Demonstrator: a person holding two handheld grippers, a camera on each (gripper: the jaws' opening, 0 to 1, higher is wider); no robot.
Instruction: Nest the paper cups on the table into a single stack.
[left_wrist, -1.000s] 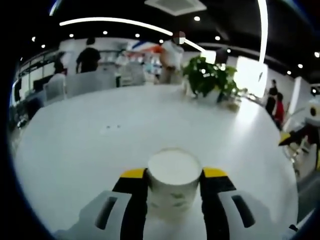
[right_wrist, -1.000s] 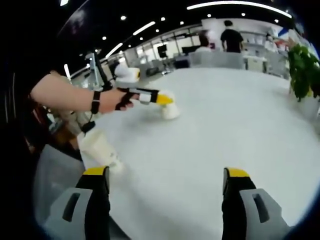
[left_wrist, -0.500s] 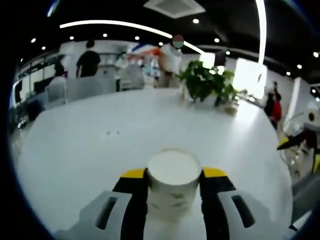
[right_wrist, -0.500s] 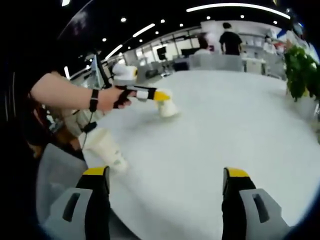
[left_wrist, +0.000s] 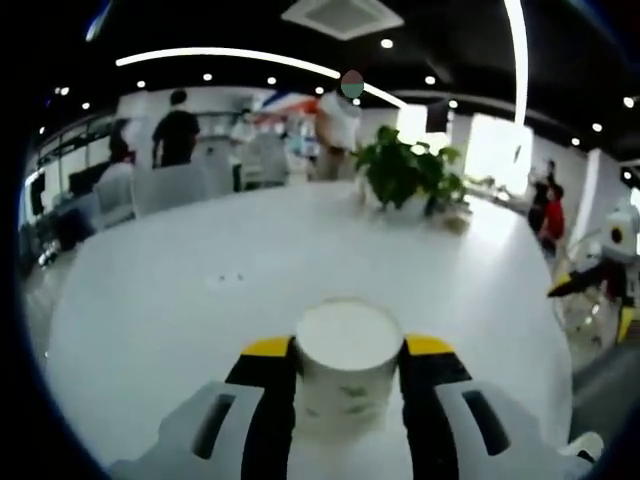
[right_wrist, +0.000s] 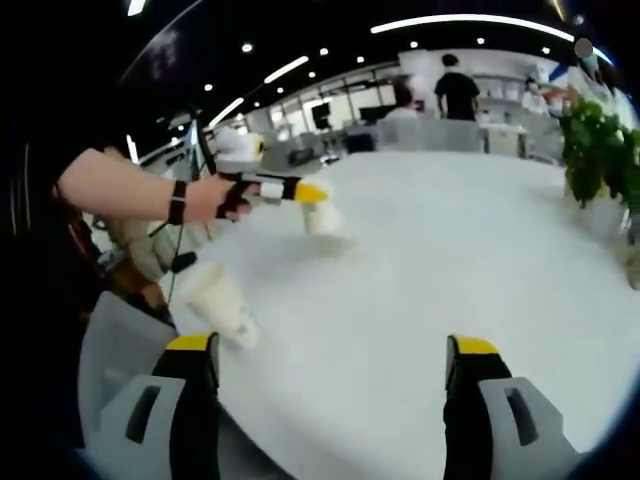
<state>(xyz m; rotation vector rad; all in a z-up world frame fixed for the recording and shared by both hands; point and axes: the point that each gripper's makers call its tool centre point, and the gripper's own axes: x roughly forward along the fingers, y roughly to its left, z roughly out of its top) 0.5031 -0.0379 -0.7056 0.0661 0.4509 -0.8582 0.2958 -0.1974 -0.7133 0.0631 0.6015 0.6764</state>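
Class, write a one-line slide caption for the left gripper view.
Left gripper clamps an upright paper cup above a white table.

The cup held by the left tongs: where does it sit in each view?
Left gripper view: paper cup bottom centre, between the left tongs.
Right gripper view: same cup upper left of centre, gripped above the table.
Shared landmark: potted plant.

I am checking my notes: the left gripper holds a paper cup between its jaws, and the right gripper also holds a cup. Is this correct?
Not quite. The left gripper does hold a paper cup, but the right gripper is open and holds nothing, as the right gripper view shows.
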